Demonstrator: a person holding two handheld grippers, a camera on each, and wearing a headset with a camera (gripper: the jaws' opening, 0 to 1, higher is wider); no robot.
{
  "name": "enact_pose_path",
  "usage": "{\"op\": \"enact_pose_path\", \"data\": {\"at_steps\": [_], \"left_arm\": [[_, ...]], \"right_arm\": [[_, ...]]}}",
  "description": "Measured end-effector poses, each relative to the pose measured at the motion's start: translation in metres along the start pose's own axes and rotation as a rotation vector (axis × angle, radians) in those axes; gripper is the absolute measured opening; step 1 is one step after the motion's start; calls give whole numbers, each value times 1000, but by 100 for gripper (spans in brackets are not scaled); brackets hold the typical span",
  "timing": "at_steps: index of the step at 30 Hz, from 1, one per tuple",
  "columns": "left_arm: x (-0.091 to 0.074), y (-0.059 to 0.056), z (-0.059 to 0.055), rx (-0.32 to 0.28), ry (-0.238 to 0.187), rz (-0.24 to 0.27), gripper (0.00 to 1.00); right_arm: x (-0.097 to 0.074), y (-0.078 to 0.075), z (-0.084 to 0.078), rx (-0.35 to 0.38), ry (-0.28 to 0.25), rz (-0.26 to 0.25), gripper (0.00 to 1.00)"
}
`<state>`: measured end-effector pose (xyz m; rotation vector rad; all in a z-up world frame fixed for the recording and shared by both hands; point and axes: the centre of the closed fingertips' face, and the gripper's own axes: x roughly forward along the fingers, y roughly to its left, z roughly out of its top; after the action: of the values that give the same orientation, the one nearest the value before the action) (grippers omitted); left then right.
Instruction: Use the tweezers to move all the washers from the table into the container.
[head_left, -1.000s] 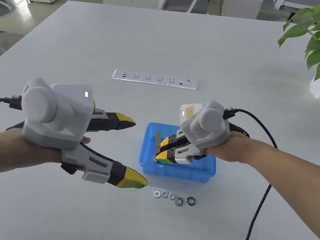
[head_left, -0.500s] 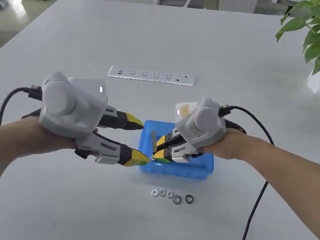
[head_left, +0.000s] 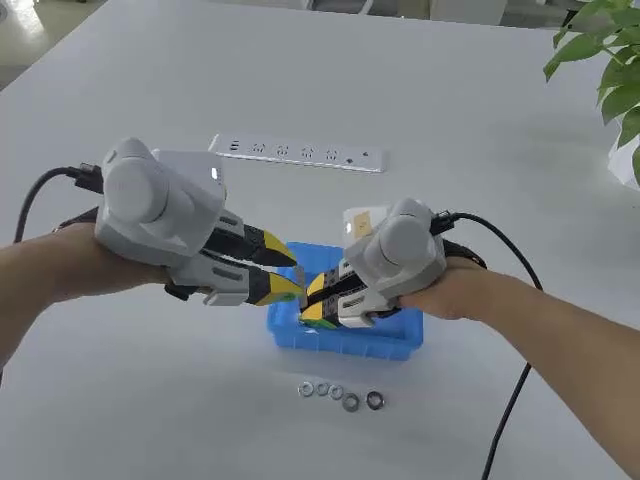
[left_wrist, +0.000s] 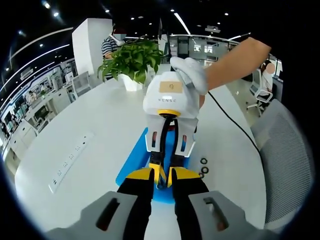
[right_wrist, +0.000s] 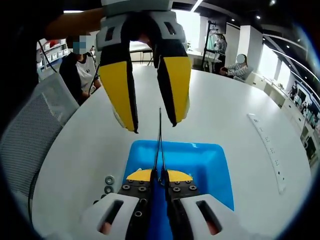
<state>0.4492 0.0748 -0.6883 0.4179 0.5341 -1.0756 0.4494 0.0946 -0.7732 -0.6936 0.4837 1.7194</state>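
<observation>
Left gripper view: tan label (left_wrist: 170, 87) on right hand-held gripper (left_wrist: 162, 165), lettering illegible.

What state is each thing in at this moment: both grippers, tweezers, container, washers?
right gripper: shut on the tweezers.
left gripper: open, jaws either side of the tweezers' tip.
tweezers: gripped, held over the container.
container: upright, no washers visible inside.
washers: five in a row on the table, outside the container.

The tan label (left_wrist: 170, 87) on the right gripper (head_left: 318, 305) bears small print too blurred to read.
</observation>
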Motion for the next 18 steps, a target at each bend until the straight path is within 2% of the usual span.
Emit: {"op": "enact_pose_path", "data": {"at_steps": [11, 18], "left_arm": [[6, 0, 2, 24, 0, -23, 7], [8, -2, 3, 35, 0, -34, 6]], "right_arm": [[0, 0, -1, -6, 1, 4, 9], [-1, 1, -2, -9, 4, 5, 10]]}}
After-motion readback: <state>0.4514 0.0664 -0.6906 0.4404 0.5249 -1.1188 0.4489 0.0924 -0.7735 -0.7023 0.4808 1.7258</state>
